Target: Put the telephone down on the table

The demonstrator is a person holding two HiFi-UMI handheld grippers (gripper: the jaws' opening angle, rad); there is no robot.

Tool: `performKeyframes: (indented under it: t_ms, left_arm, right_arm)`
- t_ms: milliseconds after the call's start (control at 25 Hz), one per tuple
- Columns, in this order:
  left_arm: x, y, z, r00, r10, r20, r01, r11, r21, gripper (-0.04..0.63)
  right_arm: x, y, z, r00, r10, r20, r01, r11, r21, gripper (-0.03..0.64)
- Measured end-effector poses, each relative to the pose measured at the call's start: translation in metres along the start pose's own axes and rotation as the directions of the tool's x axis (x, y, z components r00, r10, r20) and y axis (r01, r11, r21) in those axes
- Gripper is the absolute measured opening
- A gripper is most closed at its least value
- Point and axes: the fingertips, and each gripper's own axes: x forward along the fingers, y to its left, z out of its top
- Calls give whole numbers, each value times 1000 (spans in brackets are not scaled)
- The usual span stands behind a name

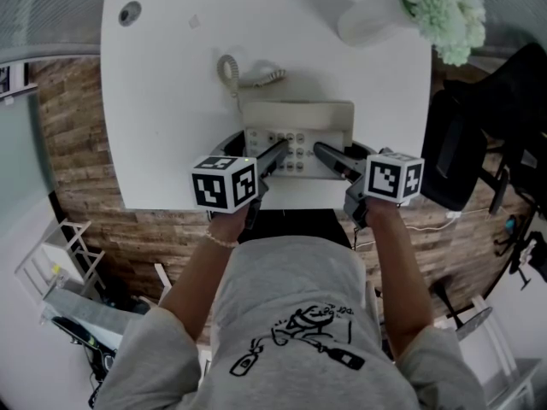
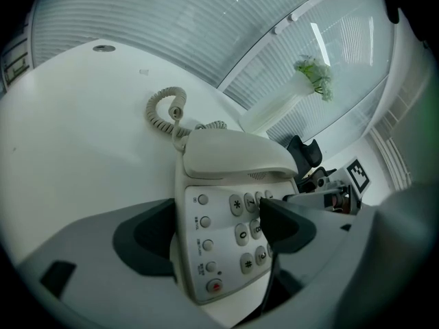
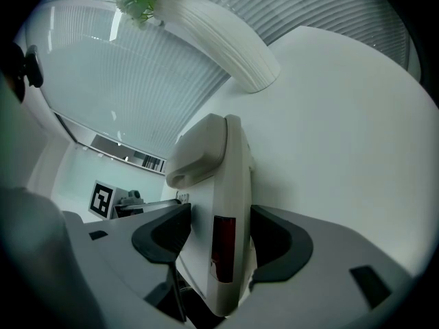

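A cream desk telephone (image 1: 297,131) with its handset (image 1: 295,111) on the cradle is near the front edge of the white table (image 1: 171,101). Its coiled cord (image 1: 229,71) trails back left. My left gripper (image 1: 278,150) is shut on the phone's left part: in the left gripper view one jaw lies over the keypad (image 2: 247,218) and the other under the body. My right gripper (image 1: 323,152) is shut on the right edge, which shows edge-on as the telephone (image 3: 219,204) between both pads. With jaws beneath it, the phone seems just off the tabletop.
A white vase (image 1: 372,17) with pale green flowers (image 1: 444,11) lies at the table's back right. A round cable hole (image 1: 130,13) is at the back left corner. A black chair (image 1: 479,143) stands right of the table.
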Motion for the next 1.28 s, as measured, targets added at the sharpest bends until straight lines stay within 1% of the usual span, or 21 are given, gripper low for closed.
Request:
performKeyframes:
  t_ms: [200, 440, 760, 1040, 1280]
  left_arm:
    - [0, 0, 0, 1000, 9, -1, -9, 1000, 4, 379]
    - [0, 4, -1, 999, 36, -9, -35, 999, 40, 380]
    - [1, 4, -1, 999, 42, -10, -41, 998, 40, 380]
    - [0, 3, 0, 999, 47, -15, -46, 998, 47, 380]
    - [-15, -3, 12, 999, 40, 20, -41, 997, 65, 380]
  right_arm:
    - [0, 0, 0, 1000, -12, 3, 12, 1000, -5, 288]
    - [1, -1, 0, 999, -36, 3, 36, 999, -19, 287]
    - [1, -3, 0, 998, -63, 3, 63, 998, -32, 288]
    - [0, -3, 3, 993, -117, -6, 116, 990, -85, 288]
    - [-13, -4, 12, 985, -167, 32, 170, 976, -134, 288]
